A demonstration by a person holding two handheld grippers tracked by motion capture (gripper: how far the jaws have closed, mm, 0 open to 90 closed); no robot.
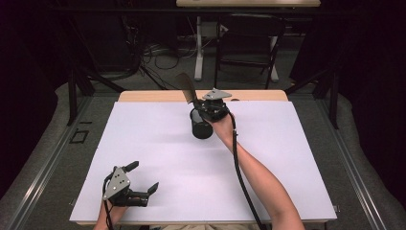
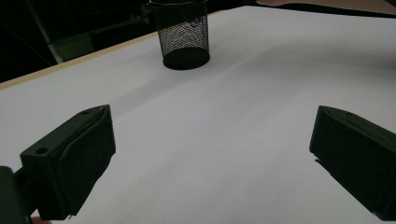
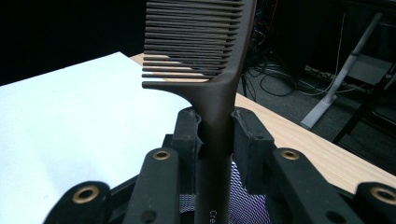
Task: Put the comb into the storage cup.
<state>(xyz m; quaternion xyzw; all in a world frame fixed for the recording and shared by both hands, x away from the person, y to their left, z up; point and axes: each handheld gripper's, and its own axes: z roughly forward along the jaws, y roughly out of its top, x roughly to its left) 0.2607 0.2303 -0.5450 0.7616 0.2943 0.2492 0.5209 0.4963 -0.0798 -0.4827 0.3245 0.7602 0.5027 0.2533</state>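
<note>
Currently: right gripper (image 1: 200, 106) clamped on comb (image 3: 219, 93) handle, above mesh cup (image 1: 201, 128) | left gripper (image 1: 142, 178) jaws wide apart, empty, low over white sheet (image 1: 163, 158).

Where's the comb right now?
The brown comb is clamped by its handle in the right tongs, teeth end up, just above the black mesh cup near the table's far edge in the high view.

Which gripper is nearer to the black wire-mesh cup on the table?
Right. The right gripper is directly above the black wire-mesh cup, holding a dark brown plastic comb. The left gripper is far away, near the table's front edge, open.
</note>
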